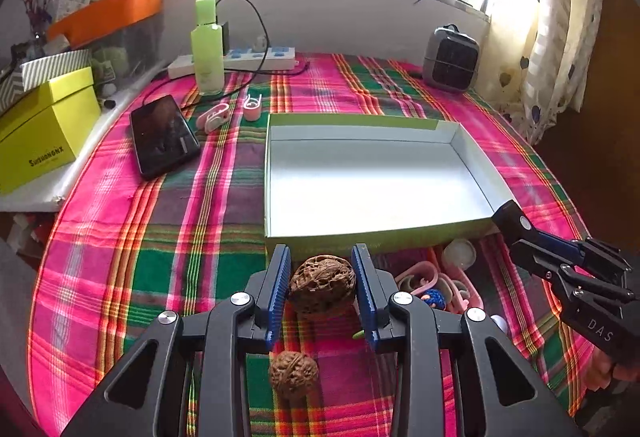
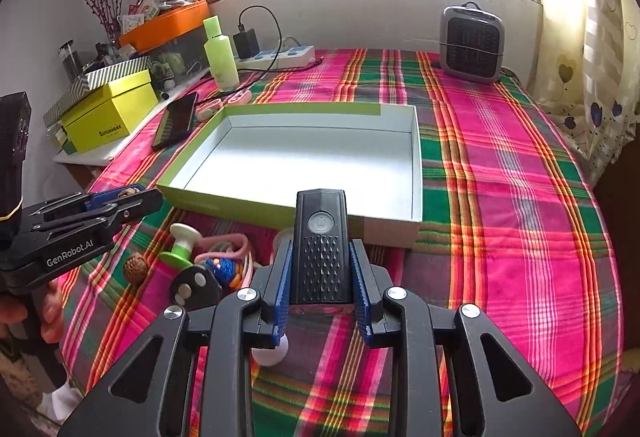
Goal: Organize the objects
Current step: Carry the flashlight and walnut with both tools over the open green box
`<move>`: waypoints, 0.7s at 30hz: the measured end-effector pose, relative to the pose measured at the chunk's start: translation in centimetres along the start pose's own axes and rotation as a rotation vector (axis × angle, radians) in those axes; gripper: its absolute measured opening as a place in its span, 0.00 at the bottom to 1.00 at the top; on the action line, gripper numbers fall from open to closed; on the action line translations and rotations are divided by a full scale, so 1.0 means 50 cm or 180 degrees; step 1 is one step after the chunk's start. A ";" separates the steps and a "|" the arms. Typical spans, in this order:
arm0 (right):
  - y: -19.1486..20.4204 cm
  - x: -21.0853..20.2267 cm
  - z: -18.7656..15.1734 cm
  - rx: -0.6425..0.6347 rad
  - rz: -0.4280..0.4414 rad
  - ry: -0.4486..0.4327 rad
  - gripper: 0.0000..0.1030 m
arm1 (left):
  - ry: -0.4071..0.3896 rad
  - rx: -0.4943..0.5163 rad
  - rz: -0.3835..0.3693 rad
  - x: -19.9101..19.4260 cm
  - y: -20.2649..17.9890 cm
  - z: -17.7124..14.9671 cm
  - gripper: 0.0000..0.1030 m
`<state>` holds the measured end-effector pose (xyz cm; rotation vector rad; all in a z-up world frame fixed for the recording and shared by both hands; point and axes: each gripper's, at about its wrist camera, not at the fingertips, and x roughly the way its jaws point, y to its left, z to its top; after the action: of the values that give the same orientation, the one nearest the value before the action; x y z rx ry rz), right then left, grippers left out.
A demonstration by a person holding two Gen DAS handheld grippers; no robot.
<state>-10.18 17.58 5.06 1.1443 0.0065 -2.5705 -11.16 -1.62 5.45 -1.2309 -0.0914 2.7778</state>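
Note:
My left gripper [image 1: 322, 269] is shut on a brown walnut [image 1: 322, 289], held just short of the near wall of the empty green-sided white tray [image 1: 376, 237]. A second walnut [image 1: 293, 376] lies on the cloth below it, also in the right wrist view [image 2: 135, 268]. My right gripper [image 2: 320, 269] is shut on a black bike light [image 2: 321, 237] with a round power button, held near the tray's front edge [image 2: 280, 211]. The left gripper shows at the left of the right wrist view [image 2: 148, 199]; the right gripper shows at the right of the left wrist view [image 1: 510, 215].
Small items lie by the tray's near side: a green-and-white spool [image 2: 183, 243], pink loops [image 2: 236, 247], a blue knitted doll [image 2: 222, 267], a black disc [image 2: 196, 287]. Farther back are a phone [image 1: 162, 135], a green bottle [image 1: 207, 49], a power strip [image 1: 256, 57], a heater [image 2: 472, 43] and yellow boxes [image 1: 38, 133].

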 end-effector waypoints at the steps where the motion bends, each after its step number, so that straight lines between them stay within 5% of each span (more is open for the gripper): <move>1: 0.001 0.003 0.005 0.0002 0.0010 0.0000 0.27 | -0.0011 0.0002 -0.0003 0.004 0.000 0.007 0.29; 21: 0.009 0.127 0.121 0.0047 0.0034 0.0150 0.27 | 0.0211 -0.0007 -0.0105 0.136 0.002 0.123 0.29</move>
<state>-18.36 14.51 4.62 1.2067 -0.0076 -2.5380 -20.29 -1.00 4.56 -1.3087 -0.1086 2.7069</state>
